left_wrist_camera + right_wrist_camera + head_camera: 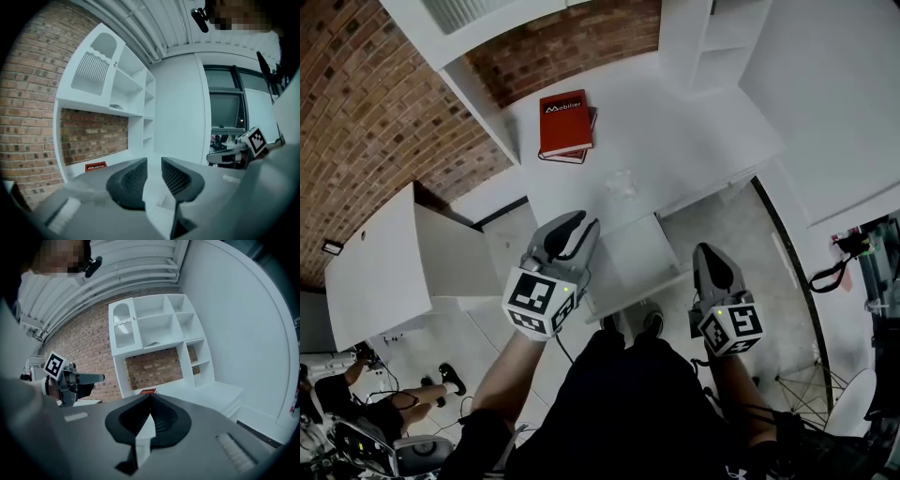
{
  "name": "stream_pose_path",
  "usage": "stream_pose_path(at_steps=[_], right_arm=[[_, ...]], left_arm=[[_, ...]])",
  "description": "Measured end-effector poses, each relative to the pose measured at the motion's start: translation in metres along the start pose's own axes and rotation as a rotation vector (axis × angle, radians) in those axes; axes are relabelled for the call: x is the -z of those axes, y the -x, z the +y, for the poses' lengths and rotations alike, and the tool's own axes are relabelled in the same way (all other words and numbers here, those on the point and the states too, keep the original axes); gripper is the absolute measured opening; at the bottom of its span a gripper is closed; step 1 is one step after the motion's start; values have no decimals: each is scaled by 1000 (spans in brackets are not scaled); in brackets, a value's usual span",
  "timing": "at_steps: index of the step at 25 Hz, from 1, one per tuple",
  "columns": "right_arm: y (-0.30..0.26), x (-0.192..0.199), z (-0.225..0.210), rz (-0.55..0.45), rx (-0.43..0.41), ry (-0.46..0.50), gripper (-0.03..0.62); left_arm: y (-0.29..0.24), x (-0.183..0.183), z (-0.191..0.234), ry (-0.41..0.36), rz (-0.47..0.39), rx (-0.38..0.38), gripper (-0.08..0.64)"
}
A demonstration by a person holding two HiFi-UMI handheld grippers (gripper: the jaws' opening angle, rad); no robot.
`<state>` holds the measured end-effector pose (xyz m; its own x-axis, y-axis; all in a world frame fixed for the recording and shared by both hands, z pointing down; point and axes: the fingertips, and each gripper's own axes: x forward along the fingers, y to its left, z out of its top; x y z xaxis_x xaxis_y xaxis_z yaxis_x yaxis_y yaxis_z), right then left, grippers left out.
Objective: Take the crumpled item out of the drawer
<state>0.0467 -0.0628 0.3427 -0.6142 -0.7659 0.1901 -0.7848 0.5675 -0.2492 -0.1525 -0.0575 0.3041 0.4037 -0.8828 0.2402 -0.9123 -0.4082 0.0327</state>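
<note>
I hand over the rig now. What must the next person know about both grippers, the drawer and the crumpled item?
Left gripper: open, empty, over the drawer's left edge.
Right gripper: shut, empty, right of the drawer.
Drawer: pulled out; the visible part looks empty.
Crumpled item: lies on the desk top, near the red book.
Done: the item seems out already.
Left: perhaps only closing the drawer.

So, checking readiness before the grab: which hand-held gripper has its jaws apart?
The left hand-held gripper: its jaws stand apart with nothing between them. The right hand-held gripper has jaws that meet at the tips.
</note>
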Motion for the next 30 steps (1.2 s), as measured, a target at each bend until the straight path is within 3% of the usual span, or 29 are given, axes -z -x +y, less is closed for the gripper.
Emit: stream_pose_path(at_steps=[7,19,30], right_arm=[[-6,-33,13,-64,-47,40,2],[-4,-74,31,-154,-90,112,2],[6,-83,43,-214,-119,166,2]], left_arm=[[23,-15,-15,57,-67,-52,104],[37,-19,-24,68,-97,-78,94],[40,-15,-28,58,-106,-86,78]])
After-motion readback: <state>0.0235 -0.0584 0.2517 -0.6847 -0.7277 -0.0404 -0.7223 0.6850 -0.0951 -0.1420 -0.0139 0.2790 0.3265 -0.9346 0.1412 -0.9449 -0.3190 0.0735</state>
